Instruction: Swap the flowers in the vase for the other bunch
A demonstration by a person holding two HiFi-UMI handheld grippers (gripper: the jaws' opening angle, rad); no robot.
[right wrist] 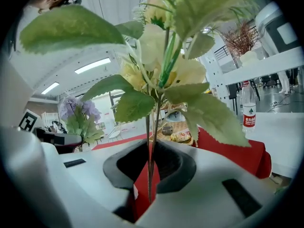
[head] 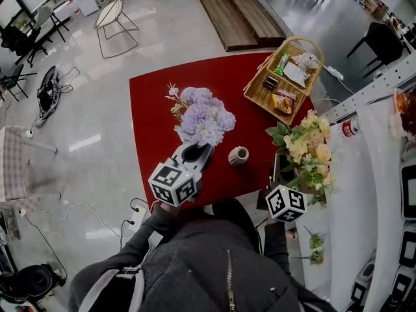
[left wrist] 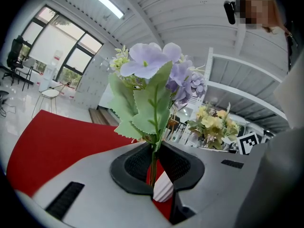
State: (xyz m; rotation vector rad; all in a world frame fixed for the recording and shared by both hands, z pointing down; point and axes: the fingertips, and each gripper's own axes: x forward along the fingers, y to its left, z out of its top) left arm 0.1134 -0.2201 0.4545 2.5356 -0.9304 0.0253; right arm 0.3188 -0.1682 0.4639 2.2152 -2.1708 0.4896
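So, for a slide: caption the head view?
Left gripper holds purple flowers, right gripper yellow flowers, empty vase between, on red table.

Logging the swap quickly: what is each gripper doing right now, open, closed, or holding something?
Left gripper: closed on the stems of the purple bunch.
Right gripper: closed on the stems of the yellow bunch.

The person wears a dark grey zip jacket [head: 195,262]. The left gripper [head: 195,153] and right gripper [head: 277,166] are grey, each with 1 black-and-white cube [head: 173,183].
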